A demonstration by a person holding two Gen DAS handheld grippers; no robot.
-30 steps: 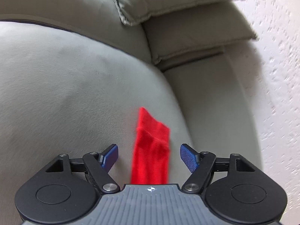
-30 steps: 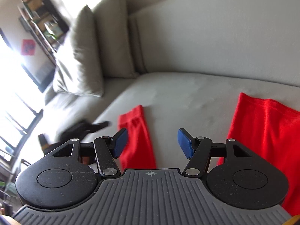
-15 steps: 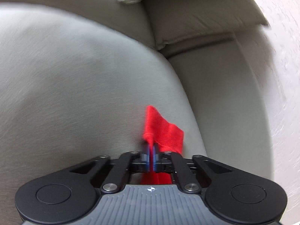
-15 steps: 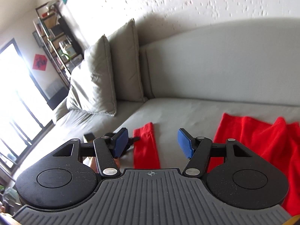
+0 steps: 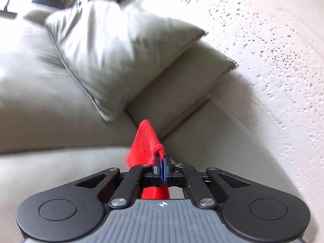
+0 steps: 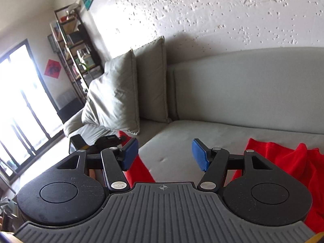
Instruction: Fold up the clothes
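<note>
The left tool (image 5: 162, 169) is clenched on a strip of the red fabric garment (image 5: 144, 144), which runs up-frame; the right tool (image 6: 165, 154), released, has the garment's bulk at lower right.

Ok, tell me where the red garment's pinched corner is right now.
In the left wrist view, the red garment is clamped in the left gripper, centre frame, lifted above the sofa seat just below the grey cushions.
</note>
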